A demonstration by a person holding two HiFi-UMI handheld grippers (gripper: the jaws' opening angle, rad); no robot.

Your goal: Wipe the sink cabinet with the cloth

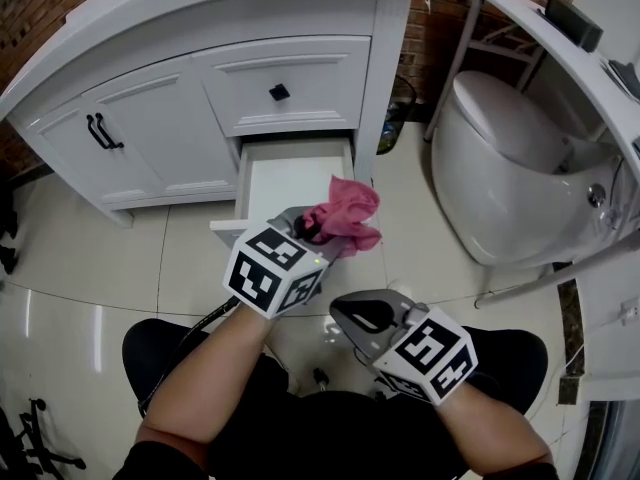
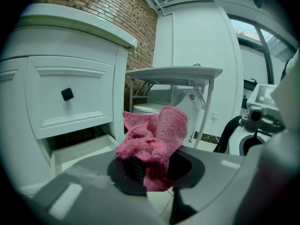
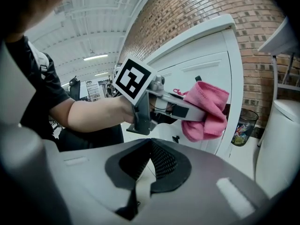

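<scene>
**A:** Where does the cloth [image 1: 345, 213] sit against the sink cabinet [image 1: 150, 118]?

**B:** Just in front of it, above the front edge of the cabinet's open bottom drawer [image 1: 295, 173]. The left gripper [image 1: 305, 228] has its jaws pinched on the cloth. In the left gripper view the pink wad bulges up and out over both pads, with a tail hanging below.

**A:** Which way does the cabinet lie from that gripper?

**B:** Straight ahead and a little to its left. The closed upper drawer with the black knob [image 2: 67, 94] is close in front of it. The cloth is a bunched lump with no real long axis, so any side could meet the panel.

**A:** And the right gripper [image 1: 352, 315]?

**B:** It is farther back from the cabinet, near the person's lap. Its jaws are pressed together with nothing between them (the right gripper view shows only floor past the pads). The left arm is plainly the nearer one, so the wiping likely falls to it.

**A:** Is there any brand or label to read?

**B:** None can be made out. The cabinet fronts are plain white. The cubes on the grippers carry square black-and-white markers, not letters.
</scene>
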